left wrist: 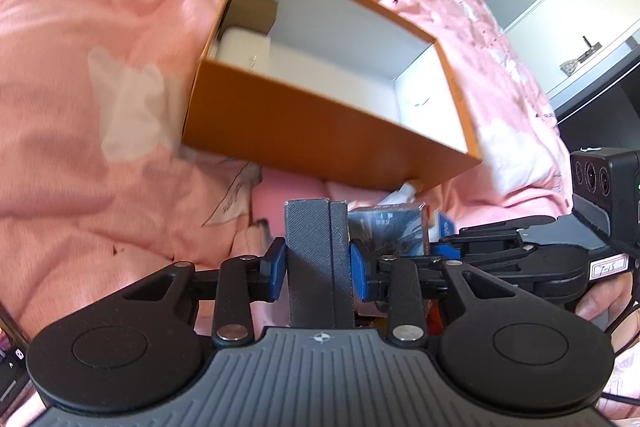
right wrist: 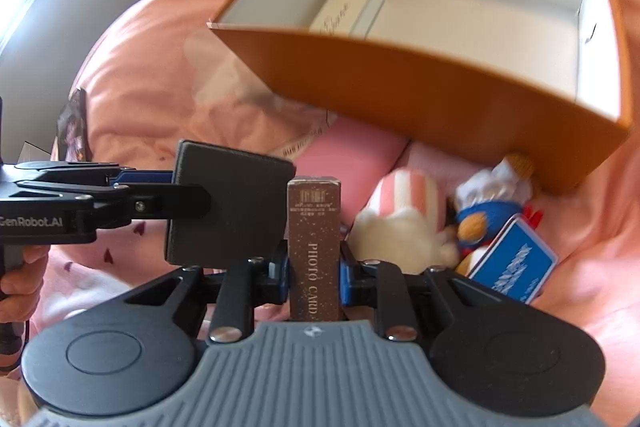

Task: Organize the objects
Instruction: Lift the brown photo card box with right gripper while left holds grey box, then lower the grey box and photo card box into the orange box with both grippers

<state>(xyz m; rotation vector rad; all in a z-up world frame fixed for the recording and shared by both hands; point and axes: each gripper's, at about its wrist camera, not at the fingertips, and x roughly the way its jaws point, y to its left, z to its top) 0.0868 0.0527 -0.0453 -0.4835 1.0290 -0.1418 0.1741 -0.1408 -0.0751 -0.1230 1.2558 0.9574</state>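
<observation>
1. Left wrist view: the left gripper [left wrist: 318,267] points steeply down, its blue pads clamped on a dark grey textured flat box [left wrist: 318,259] standing upright between them.
2. At 12 o'clock from it, an open orange cardboard box with white lining [left wrist: 320,131] rests on the pink bedspread [left wrist: 100,27]; a white carton [left wrist: 244,51] and a small brown carton [left wrist: 256,13] lie in its far left corner.
3. At 3 o'clock, fingers [left wrist: 604,297] of the person's hand grip the other tool's handle.
4. Right wrist view: the right gripper [right wrist: 314,267], tilted down, holds a brown speckled slim box [right wrist: 314,247] reading "PHOTO CARD".
5. At 9 o'clock the left tool's arm reads "GenRobot.AI".
6. At 3 o'clock lie a white plush toy [right wrist: 404,227] and a blue tin [right wrist: 512,263]; its white lettering is unreadable.
</observation>
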